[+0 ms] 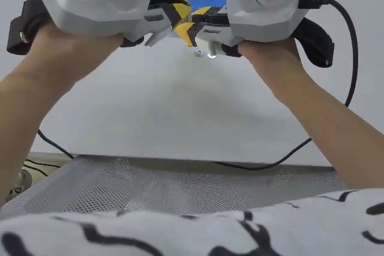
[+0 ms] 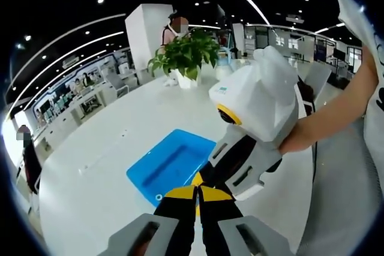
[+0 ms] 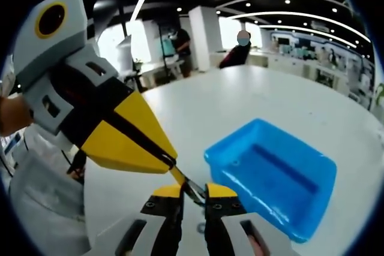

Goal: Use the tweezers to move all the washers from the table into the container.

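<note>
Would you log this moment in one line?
left gripper: holds tweezers | right gripper: pinches their tip | container: ahead | washers: on table

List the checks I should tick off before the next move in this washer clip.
1. Grip: the left gripper is shut on the tweezers: ok.
2. Tips sit between the jaws of the right gripper: ok; whether it squeezes them, cannot tell.
3. All washers off the table: not ok, two seem to lie below the grippers.
4. One caught in the tips: cannot tell.
5. The container close by and open: ok.
</note>
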The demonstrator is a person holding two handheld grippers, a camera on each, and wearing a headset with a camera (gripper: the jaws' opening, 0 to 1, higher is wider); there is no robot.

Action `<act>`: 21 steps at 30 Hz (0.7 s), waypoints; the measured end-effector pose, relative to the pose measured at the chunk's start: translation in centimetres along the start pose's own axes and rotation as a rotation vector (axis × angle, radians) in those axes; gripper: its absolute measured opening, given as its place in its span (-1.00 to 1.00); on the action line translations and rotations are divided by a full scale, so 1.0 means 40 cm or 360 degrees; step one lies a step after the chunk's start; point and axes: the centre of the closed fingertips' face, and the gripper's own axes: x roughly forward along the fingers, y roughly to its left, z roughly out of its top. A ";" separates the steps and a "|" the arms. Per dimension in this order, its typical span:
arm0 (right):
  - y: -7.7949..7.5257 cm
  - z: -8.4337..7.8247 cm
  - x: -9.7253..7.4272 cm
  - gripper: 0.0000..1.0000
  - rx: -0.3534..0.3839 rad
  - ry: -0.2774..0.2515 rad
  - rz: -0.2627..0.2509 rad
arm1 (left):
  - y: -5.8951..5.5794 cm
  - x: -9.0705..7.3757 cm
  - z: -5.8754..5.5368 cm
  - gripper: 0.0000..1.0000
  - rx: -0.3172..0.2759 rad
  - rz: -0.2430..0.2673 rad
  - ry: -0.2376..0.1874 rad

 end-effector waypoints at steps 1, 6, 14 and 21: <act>0.000 -0.005 0.001 -0.81 -0.0009 0.0010 0.0000 | -0.001 0.002 -0.001 -1.00 -0.0004 -0.0002 0.0002; -0.001 -0.002 0.006 -0.82 0.0001 -0.0009 0.0022 | 0.008 -0.003 0.004 -1.00 -0.0031 0.0004 -0.0020; 0.001 -0.009 -0.001 -0.90 -0.0159 0.0031 -0.0052 | -0.009 -0.004 0.012 -1.00 -0.0038 -0.0041 -0.0007; -0.023 0.002 -0.016 -0.96 -0.0041 -0.0009 -0.0019 | -0.036 -0.016 0.030 -1.00 -0.0056 -0.0112 -0.0043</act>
